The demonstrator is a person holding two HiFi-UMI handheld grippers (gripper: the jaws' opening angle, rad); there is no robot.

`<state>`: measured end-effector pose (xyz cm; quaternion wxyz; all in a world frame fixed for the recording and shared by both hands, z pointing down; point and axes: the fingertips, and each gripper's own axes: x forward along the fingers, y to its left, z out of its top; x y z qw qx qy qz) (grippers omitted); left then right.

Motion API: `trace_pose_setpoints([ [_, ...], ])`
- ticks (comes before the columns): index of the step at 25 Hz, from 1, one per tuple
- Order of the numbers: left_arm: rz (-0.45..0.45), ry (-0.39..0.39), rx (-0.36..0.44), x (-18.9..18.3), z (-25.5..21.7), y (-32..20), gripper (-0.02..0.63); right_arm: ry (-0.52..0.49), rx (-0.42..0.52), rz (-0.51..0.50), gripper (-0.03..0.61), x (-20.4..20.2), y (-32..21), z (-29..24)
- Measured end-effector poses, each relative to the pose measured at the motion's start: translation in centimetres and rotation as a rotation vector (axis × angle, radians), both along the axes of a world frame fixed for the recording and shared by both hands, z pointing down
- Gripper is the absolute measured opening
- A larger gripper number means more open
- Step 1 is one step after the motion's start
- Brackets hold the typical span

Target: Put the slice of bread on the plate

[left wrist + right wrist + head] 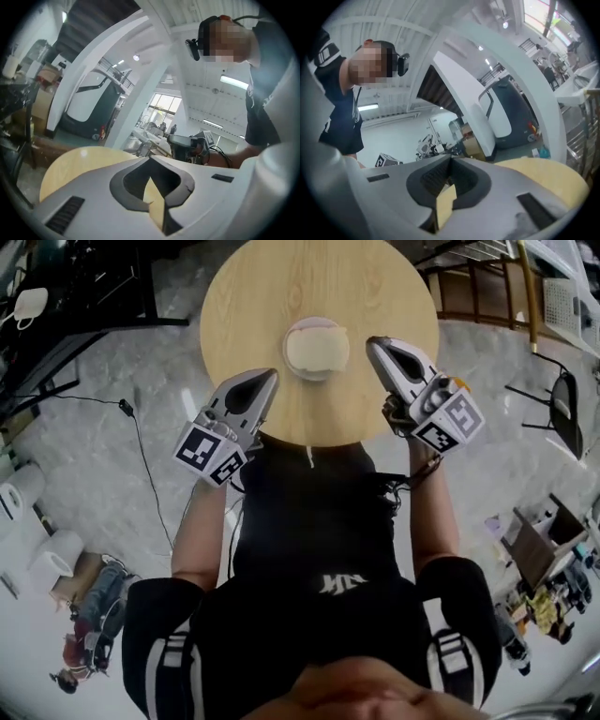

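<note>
Resting on the plate (316,323) on the desk (244,315), the bread slice (317,350) lies between left tool (270,377) and right tool (375,343), both closed tight, empty.

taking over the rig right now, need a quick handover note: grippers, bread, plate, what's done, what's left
Left gripper: fingers together, nothing between them, held over the near edge of the table, left of the plate.
Right gripper: fingers together, empty, to the right of the plate.
Slice of bread: lying on the plate, near the middle of the round wooden table; neither gripper touches it.
Done: the bread is on the plate.
Left: nothing that shows; it probably remains only to keep both grippers clear of the plate.
</note>
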<state>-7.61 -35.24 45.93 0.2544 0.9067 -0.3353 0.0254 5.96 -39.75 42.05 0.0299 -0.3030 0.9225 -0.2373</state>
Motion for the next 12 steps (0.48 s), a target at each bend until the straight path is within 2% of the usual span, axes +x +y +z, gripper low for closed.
trace_pose_setpoints([
  [3, 0.038, 0.024, 0.129, -0.2, -5.6, -0.7, 0.012, -0.020, 0.107, -0.009, -0.002, -0.3, 0.7, -5.9],
  [9, 0.006, 0.115, 0.328, -1.7, -15.2, -1.7, 0.012, -0.032, 0.345, -0.033, 0.000, -0.4, 3.4, -15.5],
  [12, 0.005, 0.137, 0.394, -1.5, -18.3, -0.8, 0.012, -0.089, 0.397, -0.077, 0.002, -0.1, 5.2, -18.1],
])
